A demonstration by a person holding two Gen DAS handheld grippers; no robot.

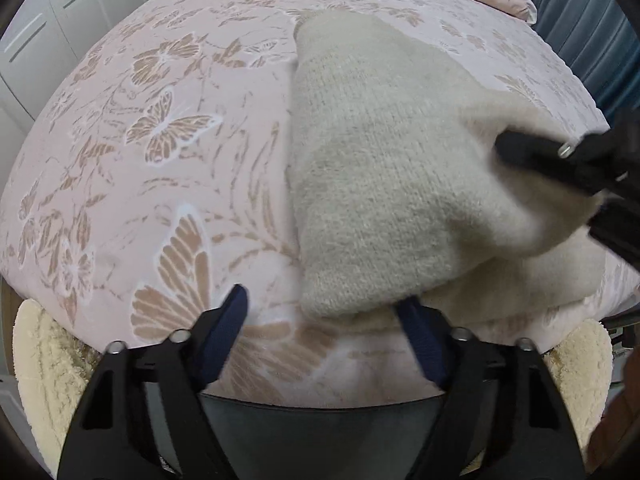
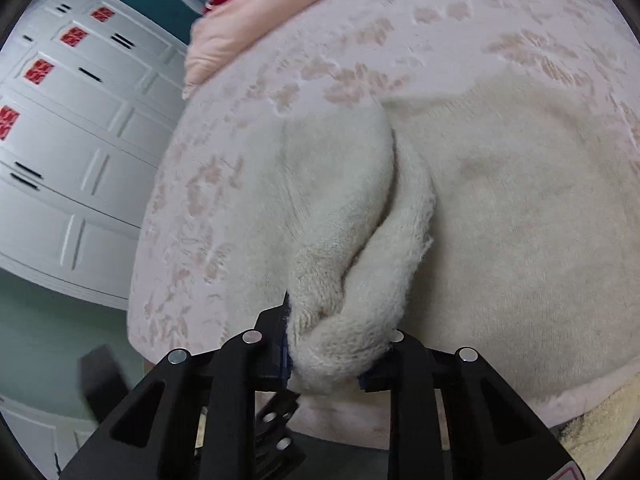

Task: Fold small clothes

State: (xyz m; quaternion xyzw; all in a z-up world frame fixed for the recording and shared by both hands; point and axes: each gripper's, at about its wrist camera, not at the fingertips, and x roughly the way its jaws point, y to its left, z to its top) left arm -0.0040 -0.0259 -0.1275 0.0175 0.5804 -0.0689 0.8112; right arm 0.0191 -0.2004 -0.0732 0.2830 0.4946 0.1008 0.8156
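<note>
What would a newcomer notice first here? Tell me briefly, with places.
First, the cream fuzzy knit garment lying on the pink butterfly-patterned bedspread, to the right of the left view's middle. Next, the right tongs shut on a bunched fold of it, at the bottom centre of the right view. The left tongs stand open at its near edge.

Cream knit (image 2: 500,208) (bunched) in right gripper (image 2: 336,354)
</note>
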